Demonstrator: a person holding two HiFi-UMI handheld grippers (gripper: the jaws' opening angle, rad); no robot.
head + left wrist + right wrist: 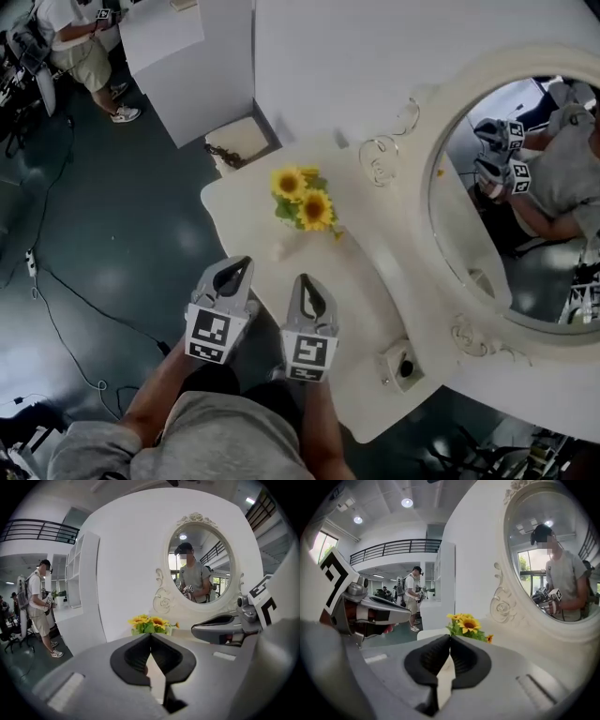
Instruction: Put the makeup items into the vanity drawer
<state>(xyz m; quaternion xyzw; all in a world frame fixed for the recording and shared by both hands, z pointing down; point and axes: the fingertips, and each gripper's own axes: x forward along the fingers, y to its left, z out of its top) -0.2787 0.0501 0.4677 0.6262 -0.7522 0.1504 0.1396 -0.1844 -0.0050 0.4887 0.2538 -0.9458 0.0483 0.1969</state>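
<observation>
No makeup item and no drawer show in any view. A white vanity table [375, 281] carries a bunch of sunflowers [305, 202] and a big oval mirror [525, 206]. My left gripper [234, 272] and right gripper [305, 286] hover side by side over the table's front part, just short of the flowers. Both are shut with nothing between the jaws. In the left gripper view the jaw tips of the left gripper [151, 634] meet before the sunflowers [150, 623]. The right gripper [450, 637] likewise has its tips touching, pointed at the sunflowers [466, 624].
A small round fitting [403, 366] sits near the table's front right corner. Wire ornaments [380, 159] stand by the mirror frame. A white shelf unit [187, 56] and an open box [239, 141] are beyond the table. Cables [56, 281] cross the dark floor. A person [40, 606] stands at the far left.
</observation>
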